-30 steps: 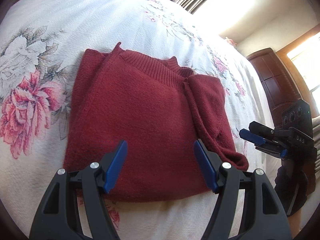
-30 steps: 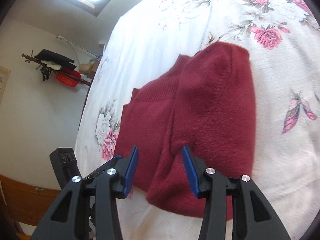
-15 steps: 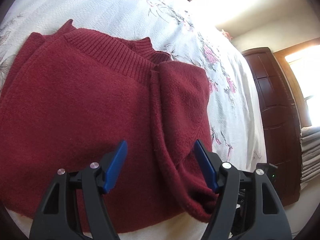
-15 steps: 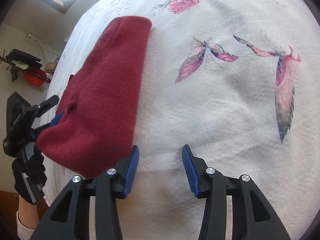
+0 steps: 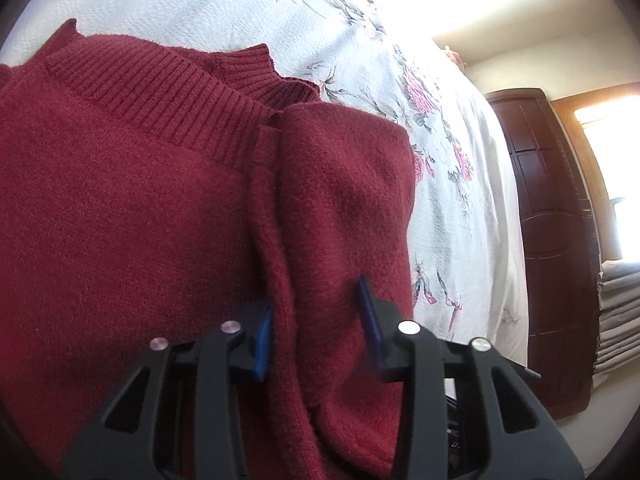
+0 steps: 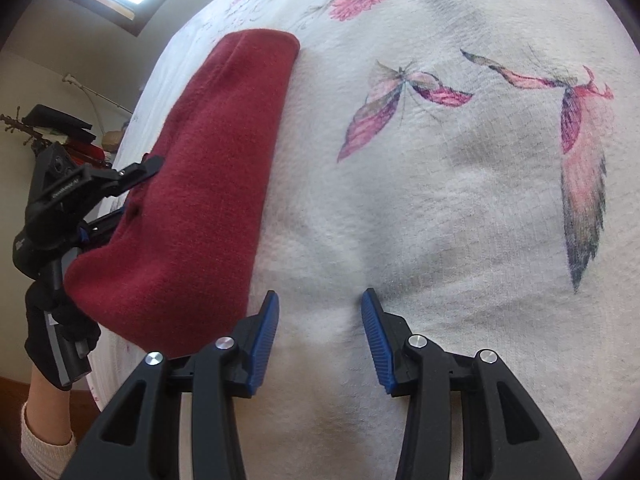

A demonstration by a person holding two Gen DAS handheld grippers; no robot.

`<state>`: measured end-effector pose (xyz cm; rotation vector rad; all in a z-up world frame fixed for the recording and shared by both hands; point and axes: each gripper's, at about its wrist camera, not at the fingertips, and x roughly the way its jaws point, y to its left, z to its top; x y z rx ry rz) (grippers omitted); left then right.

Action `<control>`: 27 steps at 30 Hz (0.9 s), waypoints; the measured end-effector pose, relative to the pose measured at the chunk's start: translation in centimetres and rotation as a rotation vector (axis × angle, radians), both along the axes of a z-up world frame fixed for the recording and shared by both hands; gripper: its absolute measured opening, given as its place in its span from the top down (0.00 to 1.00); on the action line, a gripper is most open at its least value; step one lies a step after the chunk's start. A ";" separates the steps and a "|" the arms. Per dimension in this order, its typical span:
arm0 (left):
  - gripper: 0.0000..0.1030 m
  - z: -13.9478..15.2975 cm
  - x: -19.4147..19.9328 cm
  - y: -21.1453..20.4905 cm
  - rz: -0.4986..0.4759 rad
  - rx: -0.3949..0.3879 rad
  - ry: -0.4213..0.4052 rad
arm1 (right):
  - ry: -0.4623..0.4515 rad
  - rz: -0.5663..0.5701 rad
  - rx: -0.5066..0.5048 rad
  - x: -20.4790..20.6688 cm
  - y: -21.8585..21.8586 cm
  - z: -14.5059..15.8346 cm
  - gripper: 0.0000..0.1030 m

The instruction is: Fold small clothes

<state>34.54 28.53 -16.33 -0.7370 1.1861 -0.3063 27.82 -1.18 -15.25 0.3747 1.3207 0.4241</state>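
A dark red knit sweater (image 5: pixel 140 220) lies folded on a floral bedspread (image 5: pixel 240 8), ribbed collar at the far side. My left gripper (image 5: pixel 316 328) is pressed into its right side, with the thick folded sleeve edge pinched between its blue pads. In the right wrist view the sweater (image 6: pixel 208 184) sits at the left, and the left gripper (image 6: pixel 120 196) has one finger above and one below that edge. My right gripper (image 6: pixel 320 336) stands open just right of the sweater, over bare bedspread (image 6: pixel 440 220), with nothing between its fingers.
A gloved hand (image 6: pixel 52 340) holds the left gripper at the bed's edge. A dark wooden wardrobe (image 5: pixel 560 220) and stacked grey fabric (image 5: pixel 620 312) stand beyond the bed. A wall rack (image 6: pixel 52 128) holding dark items hangs on the other side.
My left gripper moved forward onto the sweater's right side and narrowed around the folded sleeve edge. My right gripper swung off the sweater to the bare bedspread and stayed open.
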 end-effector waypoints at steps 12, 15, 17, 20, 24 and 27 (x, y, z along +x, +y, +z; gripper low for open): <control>0.87 3.8 -1.7 3.0 0.054 -0.051 -0.095 | -0.005 0.002 -0.031 -0.6 0.8 0.3 0.58; 0.88 5.5 -2.3 4.9 0.061 -0.034 -0.121 | -0.007 0.005 -0.053 -0.5 1.3 0.4 0.58; 0.88 6.5 -2.7 6.5 0.070 -0.020 -0.136 | -0.010 0.008 -0.072 -0.6 1.9 0.5 0.58; 0.88 7.6 -3.3 9.3 0.093 0.009 -0.141 | -0.016 0.016 -0.098 -0.6 2.6 0.6 0.57; 0.88 7.7 -3.8 12.7 0.105 0.054 -0.120 | -0.018 0.025 -0.122 -0.6 3.9 0.9 0.57; 0.88 7.1 -4.5 14.9 0.127 0.062 -0.108 | -0.021 0.030 -0.132 -0.6 4.6 0.9 0.56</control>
